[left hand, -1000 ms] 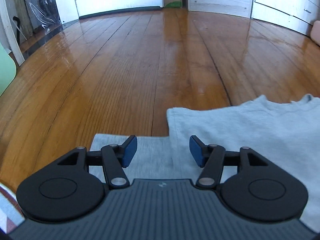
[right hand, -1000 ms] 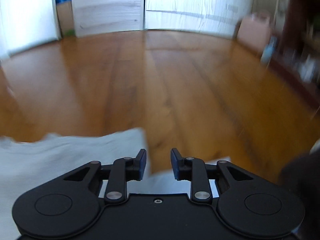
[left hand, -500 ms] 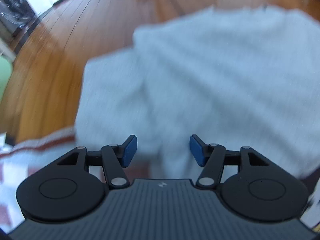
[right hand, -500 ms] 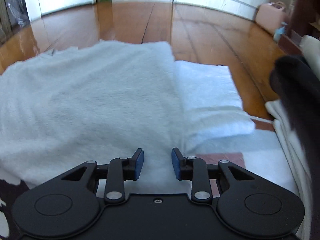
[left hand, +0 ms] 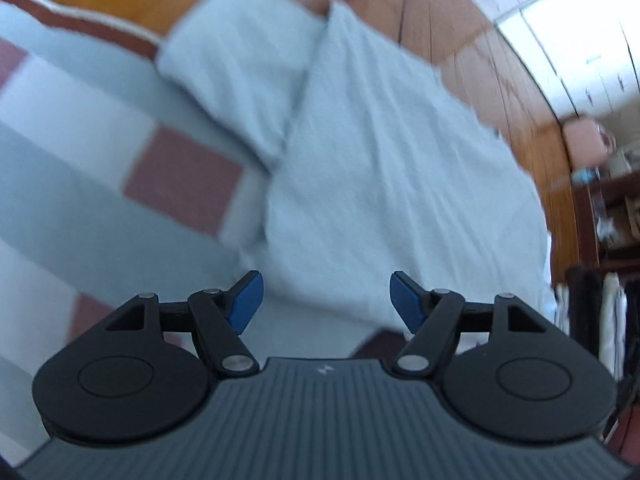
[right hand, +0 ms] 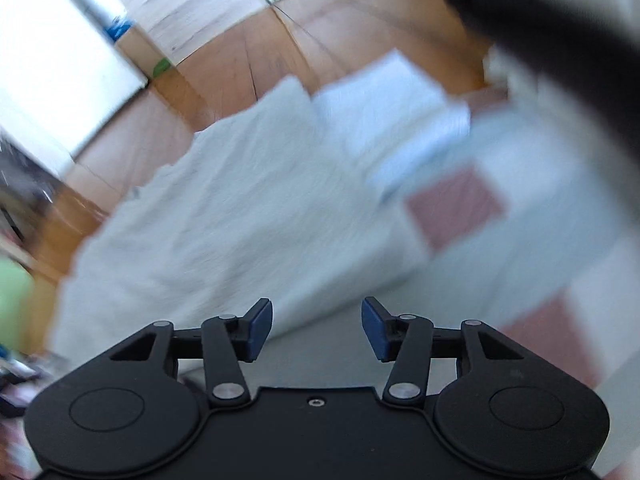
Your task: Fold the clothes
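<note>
A pale grey T-shirt (left hand: 392, 168) lies spread flat, partly on a checked blanket (left hand: 80, 152) and partly on the wooden floor. In the left wrist view one sleeve (left hand: 236, 76) juts out at the upper left. My left gripper (left hand: 326, 300) hovers over the shirt's near edge, its jaws opening with nothing between them. In the right wrist view the same T-shirt (right hand: 240, 216) fills the middle, its sleeve (right hand: 392, 108) at the upper right. My right gripper (right hand: 317, 328) hangs above the shirt's near edge, jaws opening and empty. Both views are blurred.
The blanket (right hand: 540, 240) has pale blue, white and red-brown squares. Wooden floor (left hand: 480, 40) runs beyond the shirt. A dark shelf unit (left hand: 600, 220) stands at the right in the left wrist view. A dark blurred shape (right hand: 552, 24) crosses the upper right in the right wrist view.
Both grippers tipped down from the floor onto the shirt, rolled, and drew back to its near edge. Both sets of jaws have spread wider, the right one markedly.
</note>
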`<state>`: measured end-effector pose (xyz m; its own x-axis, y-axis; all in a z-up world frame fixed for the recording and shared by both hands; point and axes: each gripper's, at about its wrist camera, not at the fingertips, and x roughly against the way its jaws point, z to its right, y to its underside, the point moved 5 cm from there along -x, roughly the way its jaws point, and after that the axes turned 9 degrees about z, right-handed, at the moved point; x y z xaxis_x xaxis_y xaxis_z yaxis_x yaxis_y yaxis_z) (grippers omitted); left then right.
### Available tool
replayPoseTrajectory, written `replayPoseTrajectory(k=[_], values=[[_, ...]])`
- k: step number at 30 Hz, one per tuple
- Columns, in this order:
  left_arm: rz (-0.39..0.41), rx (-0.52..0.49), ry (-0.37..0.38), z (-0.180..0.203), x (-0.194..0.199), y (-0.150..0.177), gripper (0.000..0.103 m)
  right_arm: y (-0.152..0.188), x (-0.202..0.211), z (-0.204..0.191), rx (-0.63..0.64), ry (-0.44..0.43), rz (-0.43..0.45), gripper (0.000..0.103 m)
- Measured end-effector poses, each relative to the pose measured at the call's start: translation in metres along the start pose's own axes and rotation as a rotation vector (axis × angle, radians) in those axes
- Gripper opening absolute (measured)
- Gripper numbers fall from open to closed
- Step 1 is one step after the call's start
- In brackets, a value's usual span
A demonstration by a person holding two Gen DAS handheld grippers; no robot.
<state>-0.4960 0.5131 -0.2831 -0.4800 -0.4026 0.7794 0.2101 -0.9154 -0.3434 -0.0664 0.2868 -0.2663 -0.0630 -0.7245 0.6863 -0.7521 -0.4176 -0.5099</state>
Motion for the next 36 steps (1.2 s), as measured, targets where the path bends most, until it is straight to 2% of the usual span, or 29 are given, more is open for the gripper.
replayPoseTrajectory(k=[2, 4, 5, 7, 8, 9, 10, 11, 12, 13, 14, 17, 18, 22, 23, 27, 30, 32, 34, 35, 36], values=[[-0.012, 0.005, -0.039, 0.001, -0.008, 0.003, 0.071, 0.007, -0.008, 0.01, -0.128, -0.033, -0.031, 0.055], [0.023, 0.02, -0.078, -0.001, -0.014, 0.001, 0.074, 0.011, -0.014, 0.016, -0.215, -0.049, -0.035, 0.057], [0.046, 0.023, -0.092, -0.001, -0.016, -0.001, 0.08, 0.012, -0.018, 0.017, -0.228, -0.034, -0.022, 0.06], [0.074, 0.0, -0.11, 0.003, -0.017, -0.005, 0.077, 0.009, -0.024, 0.015, -0.234, -0.011, 0.023, 0.068], [0.086, -0.02, -0.118, 0.006, -0.017, -0.006, 0.068, 0.006, -0.027, 0.013, -0.23, -0.002, 0.053, 0.068], [0.088, -0.07, -0.124, 0.011, -0.019, -0.005, 0.036, 0.003, -0.029, 0.011, -0.219, 0.01, 0.082, 0.068], [0.076, -0.116, -0.132, 0.016, -0.021, -0.003, 0.014, 0.001, -0.032, 0.007, -0.172, 0.037, 0.105, 0.068], [0.066, -0.146, -0.141, 0.019, -0.023, 0.0, 0.009, -0.001, -0.035, 0.002, -0.124, 0.063, 0.129, 0.067], [0.076, -0.193, -0.164, 0.024, -0.022, 0.001, 0.009, -0.003, -0.037, -0.002, -0.076, 0.09, 0.152, 0.051], [0.101, -0.294, -0.233, 0.029, -0.019, 0.001, 0.009, -0.005, -0.039, -0.006, -0.028, 0.116, 0.176, 0.003], [0.121, -0.376, -0.292, 0.033, -0.016, 0.001, 0.006, -0.007, -0.042, -0.011, 0.02, 0.143, 0.199, 0.004], [0.129, -0.443, -0.366, 0.035, -0.011, 0.004, 0.003, -0.007, -0.023, -0.029, 0.218, 0.157, 0.312, 0.003], [0.108, -0.425, -0.359, 0.028, -0.014, 0.003, 0.003, -0.005, -0.017, -0.035, 0.282, 0.161, 0.33, 0.003], [0.079, -0.439, -0.359, 0.024, -0.018, -0.008, 0.003, 0.006, -0.035, -0.011, 0.26, 0.227, 0.242, 0.002], [0.077, -0.446, -0.365, 0.025, -0.018, -0.007, 0.004, 0.006, -0.034, -0.007, 0.221, 0.231, 0.248, 0.002], [0.069, -0.457, -0.381, 0.023, -0.013, -0.005, 0.005, -0.002, -0.017, -0.01, 0.26, 0.231, 0.288, 0.002], [0.133, -0.471, -0.411, 0.026, 0.004, -0.003, 0.006, -0.005, -0.014, 0.003, 0.208, 0.24, 0.28, 0.002], [0.237, -0.544, -0.44, 0.042, 0.022, -0.003, 0.006, -0.003, -0.012, 0.007, 0.187, 0.232, 0.268, 0.003], [0.321, -0.575, -0.368, 0.064, 0.035, -0.002, 0.01, -0.002, -0.009, 0.003, 0.232, 0.251, 0.274, 0.005], [0.342, -0.587, -0.319, 0.078, 0.037, 0.002, 0.012, -0.002, -0.008, 0.0, 0.254, 0.261, 0.278, 0.005], [0.329, -0.597, -0.27, 0.091, 0.031, 0.008, 0.015, -0.002, -0.006, -0.002, 0.274, 0.271, 0.28, 0.006]])
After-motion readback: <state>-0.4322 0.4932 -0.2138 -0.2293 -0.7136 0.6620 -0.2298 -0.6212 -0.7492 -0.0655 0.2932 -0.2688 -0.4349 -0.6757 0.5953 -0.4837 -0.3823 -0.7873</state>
